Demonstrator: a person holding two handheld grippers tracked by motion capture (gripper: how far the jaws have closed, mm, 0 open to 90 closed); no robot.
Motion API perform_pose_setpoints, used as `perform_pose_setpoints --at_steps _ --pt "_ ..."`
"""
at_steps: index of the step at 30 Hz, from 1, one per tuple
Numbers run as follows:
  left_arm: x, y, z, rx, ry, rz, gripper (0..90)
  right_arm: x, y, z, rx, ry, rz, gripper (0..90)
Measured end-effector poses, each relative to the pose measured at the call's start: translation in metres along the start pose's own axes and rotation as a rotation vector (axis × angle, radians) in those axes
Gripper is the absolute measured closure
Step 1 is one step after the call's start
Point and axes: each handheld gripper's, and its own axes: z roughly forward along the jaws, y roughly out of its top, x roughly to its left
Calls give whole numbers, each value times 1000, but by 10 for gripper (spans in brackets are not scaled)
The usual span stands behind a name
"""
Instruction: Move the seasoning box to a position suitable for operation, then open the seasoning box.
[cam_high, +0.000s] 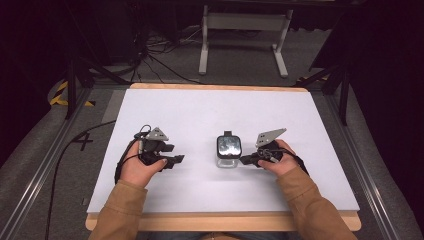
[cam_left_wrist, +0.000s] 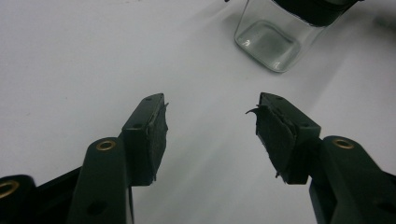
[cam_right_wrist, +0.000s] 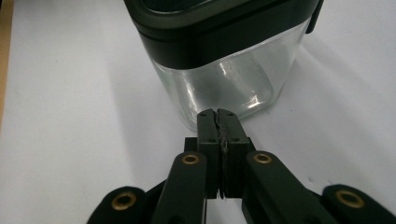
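One white table (cam_high: 200, 115) holds one clear jar (cam_high: 228, 151) at frame centre — left gripper (cam_high: 172, 161) jaws spread, empty; right gripper (cam_high: 246, 160) jaws pressed together, empty, just beside the jar.

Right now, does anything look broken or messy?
A little. The black pads on the left gripper look torn, with ragged edges curling off. The glass jar stands upright with its lid on, and nothing is spilled on the white table.

One clear jar (cam_high: 229, 152) with black lid (cam_high: 229, 145); one white table (cam_high: 200, 115); two grippers: left gripper (cam_high: 175, 161), right gripper (cam_high: 245, 160).
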Motion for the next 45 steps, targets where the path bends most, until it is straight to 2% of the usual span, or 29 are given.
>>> perform_pose_setpoints --at_steps 3,7,11,12,13,16,20,24,26,27,28,29,30,34,36,39,40,45 --pt "0 2 1 -6 -5 3 436 0 0 -3 -11 -1 0 879" --pt "0 11 -2 -43 -42 5 446 0 0 -22 -55 -52 14 878" --pt "-9 29 -6 -113 -84 -15 457 4 -7 -46 -88 -100 35 874" --pt "-9 29 -6 -113 -84 -15 459 4 -7 -46 -88 -100 35 874" --pt "-12 35 -6 -128 -91 4 459 5 -9 -51 -96 -108 40 873" --pt "-16 47 -5 -155 -113 22 469 7 -16 -64 -112 -133 59 873" --pt "-16 66 4 -186 -144 21 503 12 -22 -73 -118 -159 73 874" --pt "-12 89 21 -189 -198 30 555 18 -29 -79 -114 -174 85 873" --pt "-11 99 28 -187 -215 51 595 19 -32 -82 -118 -182 86 873" --pt "-11 99 28 -187 -215 51 619 21 -33 -83 -118 -184 89 873" --pt "-10 107 35 -173 -221 65 650 21 -34 -84 -117 -186 90 873" --pt "-10 110 38 -167 -223 56 690 22 -36 -86 -116 -187 94 873" --pt "-9 113 41 -181 -237 48 708 23 -37 -87 -118 -190 96 873" --pt "-9 122 57 -165 -275 40 734 24 -42 -91 -120 -198 103 866" --pt "-11 126 67 -144 -292 59 746 25 -44 -92 -122 -202 111 866" --pt "-14 131 80 -115 -289 87 759 26 -46 -94 -123 -205 115 866" --pt "-13 131 83 -106 -276 89 759 26 -47 -94 -122 -206 118 865" --pt "-7 130 98 -85 -275 64 788 28 -47 -91 -107 -207 112 853"
